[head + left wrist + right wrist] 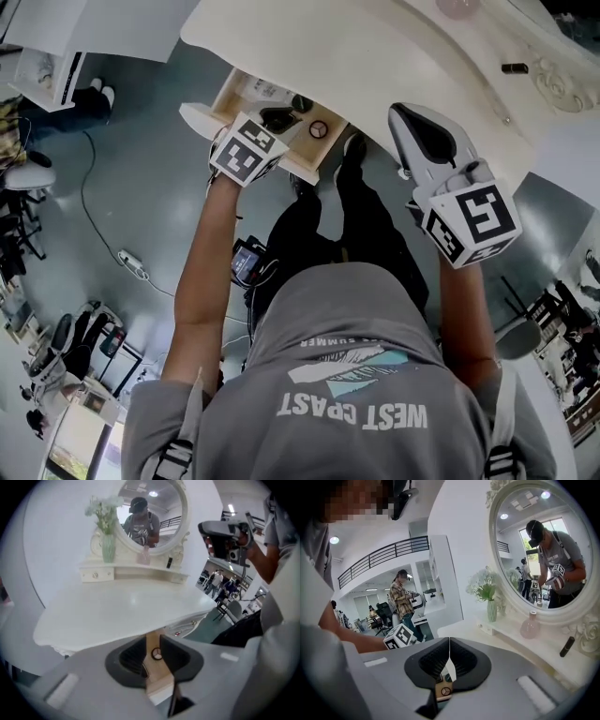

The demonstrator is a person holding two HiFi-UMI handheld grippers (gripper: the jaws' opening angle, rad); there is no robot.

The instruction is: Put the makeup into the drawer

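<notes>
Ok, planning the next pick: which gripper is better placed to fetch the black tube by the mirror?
Right. The right gripper is raised nearer the black tube; the left gripper sits farther off, over the open drawer.

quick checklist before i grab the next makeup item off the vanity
1. Drawer open: ok.
2. Left gripper free, fingers apart over the drawer, nothing held: ok.
3. Right gripper ready to grasp: not ok, fingers shut and empty.
4. Dark tube lying clear on the vanity: ok.
5. Free room in the drawer: cannot tell, the left gripper covers part of it.
</notes>
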